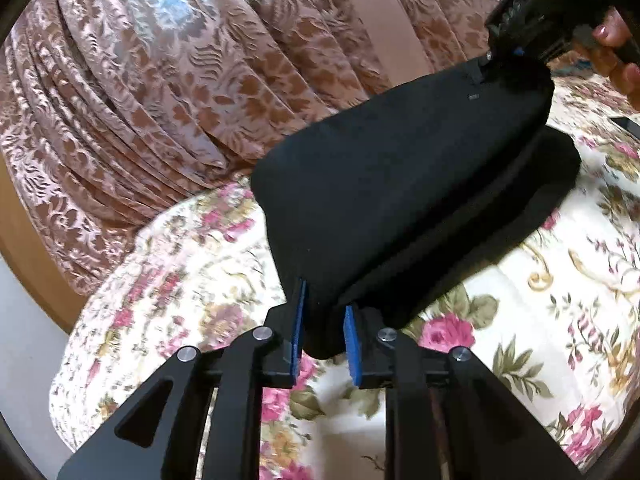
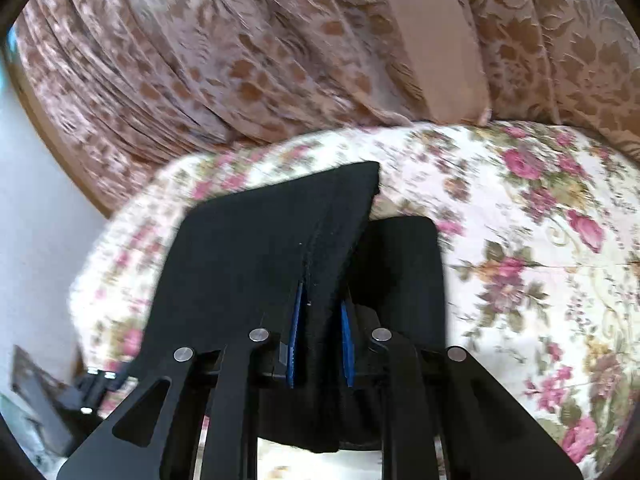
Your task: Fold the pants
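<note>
Black pants (image 1: 392, 184) are held up over a floral bedspread (image 1: 180, 280), stretched between my two grippers. My left gripper (image 1: 324, 312) is shut on one edge of the pants, the cloth pinched between its blue pads. The right gripper shows at the top right of the left wrist view (image 1: 486, 56), clamped on the far edge. In the right wrist view my right gripper (image 2: 320, 304) is shut on the pants (image 2: 260, 248); a folded layer hangs below, over the bedspread (image 2: 520, 220).
A brown patterned curtain (image 1: 160, 80) hangs behind the bed and also shows in the right wrist view (image 2: 240, 60). A white wall (image 2: 36, 200) is at the left. A dark object (image 1: 628, 126) lies on the bed at the right edge.
</note>
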The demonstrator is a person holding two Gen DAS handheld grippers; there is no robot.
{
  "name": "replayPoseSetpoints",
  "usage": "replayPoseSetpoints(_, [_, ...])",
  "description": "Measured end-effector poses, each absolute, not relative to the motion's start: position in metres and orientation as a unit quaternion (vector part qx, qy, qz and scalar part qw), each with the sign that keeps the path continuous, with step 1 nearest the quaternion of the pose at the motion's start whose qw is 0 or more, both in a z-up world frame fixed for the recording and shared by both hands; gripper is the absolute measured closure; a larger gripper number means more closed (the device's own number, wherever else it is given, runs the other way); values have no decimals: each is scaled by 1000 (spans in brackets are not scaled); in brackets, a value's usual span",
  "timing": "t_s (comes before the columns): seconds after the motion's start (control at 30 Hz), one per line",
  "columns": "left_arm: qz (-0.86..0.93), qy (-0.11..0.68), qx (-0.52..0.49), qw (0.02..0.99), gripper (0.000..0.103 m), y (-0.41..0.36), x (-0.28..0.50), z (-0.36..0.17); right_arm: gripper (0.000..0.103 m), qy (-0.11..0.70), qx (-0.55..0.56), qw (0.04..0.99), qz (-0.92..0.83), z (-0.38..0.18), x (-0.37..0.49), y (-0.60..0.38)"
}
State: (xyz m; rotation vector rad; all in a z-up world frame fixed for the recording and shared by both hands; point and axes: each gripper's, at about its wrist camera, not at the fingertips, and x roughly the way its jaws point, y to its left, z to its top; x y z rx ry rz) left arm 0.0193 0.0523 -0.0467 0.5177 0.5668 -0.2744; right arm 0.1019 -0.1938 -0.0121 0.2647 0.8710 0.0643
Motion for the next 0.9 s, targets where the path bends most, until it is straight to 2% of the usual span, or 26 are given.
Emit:
replayPoseSetpoints(0.1, [-150, 284, 227, 919, 85, 59, 21, -48, 87, 454, 124, 882, 16, -46, 109, -195])
replayPoseSetpoints(0.2, [-171, 296, 191, 920, 83, 71, 21, -47, 87, 447, 143, 883, 11, -59, 108, -200])
replayPoseSetpoints(0.3, [-212, 301, 130, 921, 75, 91, 14, -41, 87, 444, 145, 884, 4, -55, 105, -200])
replayPoseSetpoints(0.43, [-267, 298, -1, 916, 57, 130, 8, -28, 85, 444, 159, 882, 7, -49, 101, -205])
replayPoseSetpoints(0.5, [-256, 288, -22, 922, 55, 139, 13, -17, 80, 446, 154, 882, 7, -46, 100, -203])
replayPoseSetpoints(0.6, [-240, 277, -50, 929, 50, 145, 34, -1, 80, 416, 132, 899, -29, -21, 92, -202])
replayPoseSetpoints(0.7, [-231, 279, -59, 930, 49, 133, 66, 13, 80, 375, 118, 919, -29, 7, 90, -198])
replayPoseSetpoints(0.83, [-226, 304, -40, 924, 49, 101, 114, 17, 80, 368, 67, 927, 2, 27, 115, -173])
replayPoseSetpoints(0.9, [-220, 328, -27, 919, 56, 81, 143, 14, 80, 369, 46, 928, 17, 26, 133, -161])
